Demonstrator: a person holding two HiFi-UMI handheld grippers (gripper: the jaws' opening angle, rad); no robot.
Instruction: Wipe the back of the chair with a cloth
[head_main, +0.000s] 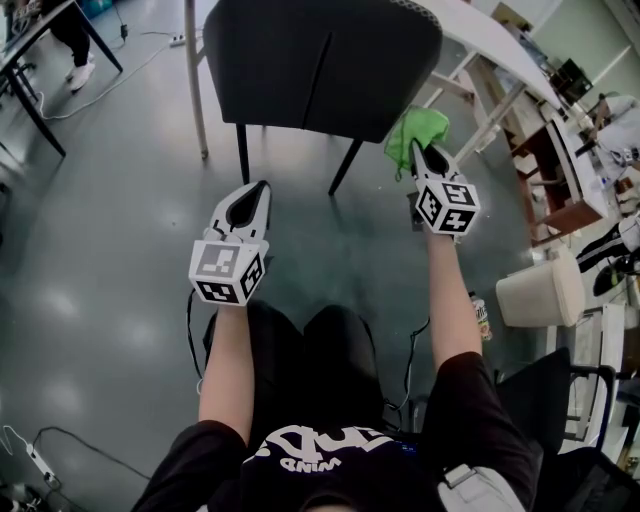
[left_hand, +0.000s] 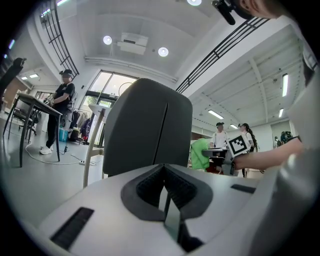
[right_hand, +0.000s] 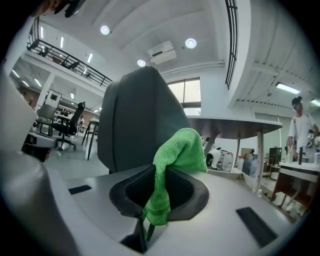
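Two grippers are hovering on the near side of the dark chair (head_main: 320, 60), with the person holding them facing its backrest. The right gripper (head_main: 421, 150) is pinching a green cloth (head_main: 416, 128) by one bunched fold, jaws closed on the fabric. The loose rest is flopping toward the chair's right edge, close to the shell, though I cannot tell whether it is touching. The left gripper (head_main: 259, 187) is pointing at the chair's lower left, apart from it, its jaws pressed together on nothing. The cloth is looking soft, light and limp, a fluffy towel that will crumple rather than push, so I'm guessing it will need flattening against the backrest with the jaw tips. The chair is standing on thin legs and looks likely to slide or tip under a firm wipe. Its top rim seems the place for steadying it.
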